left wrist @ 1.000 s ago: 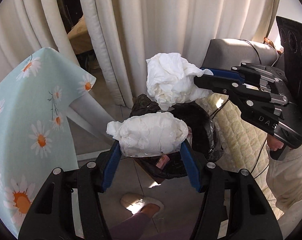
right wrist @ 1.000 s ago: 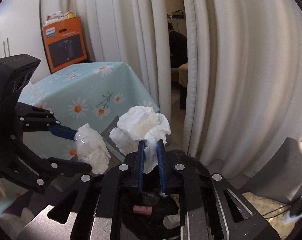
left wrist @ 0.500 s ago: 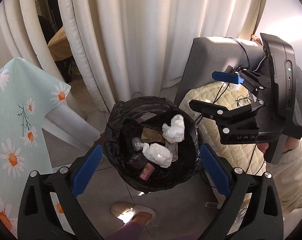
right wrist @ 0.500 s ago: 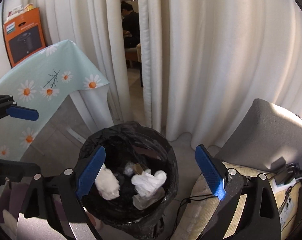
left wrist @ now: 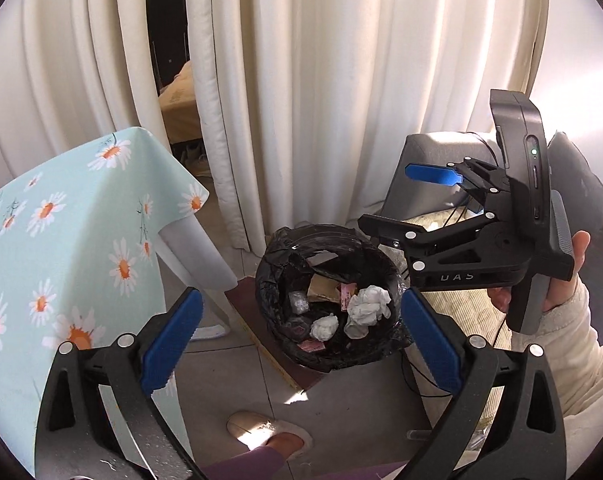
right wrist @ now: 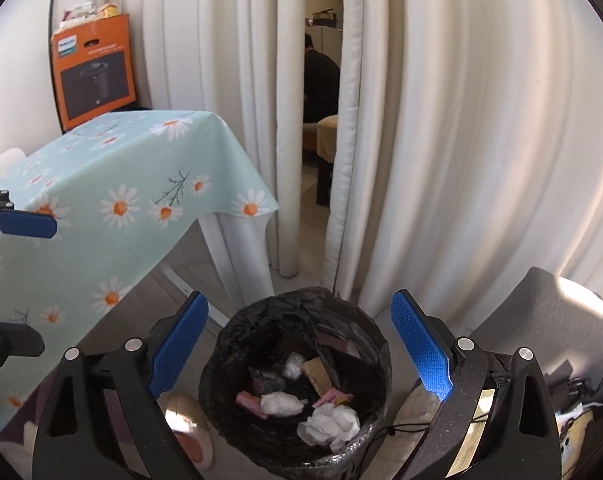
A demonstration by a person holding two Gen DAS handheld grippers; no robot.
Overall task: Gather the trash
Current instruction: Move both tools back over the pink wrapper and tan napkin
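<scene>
A bin lined with a black bag (left wrist: 277, 248) (right wrist: 229, 332) stands on the floor below both grippers. Two crumpled white tissues lie inside it among other scraps: a bigger wad (left wrist: 369, 306) (right wrist: 329, 424) and a smaller one (left wrist: 324, 327) (right wrist: 281, 403). My left gripper (left wrist: 301, 300) (right wrist: 25, 280) hangs above the bin, open wide, with nothing between its blue pads. My right gripper (right wrist: 299, 300) (left wrist: 397, 200) is also open and empty, held over the bin's right side by a hand in a cream sleeve.
A table with a daisy-print cloth (left wrist: 61, 240) (right wrist: 121, 184) stands left of the bin. Cream curtains (left wrist: 321, 80) hang behind, and a person sits beyond the gap. A grey cushion (left wrist: 425, 152) and cables lie right. An orange box (right wrist: 93, 76) sits on the table. A slippered foot (left wrist: 265, 432) is near.
Both grippers opened and dropped their tissue wads, which now lie in the bin. Both grippers then drew back and up, so the bin looks smaller and lower.
</scene>
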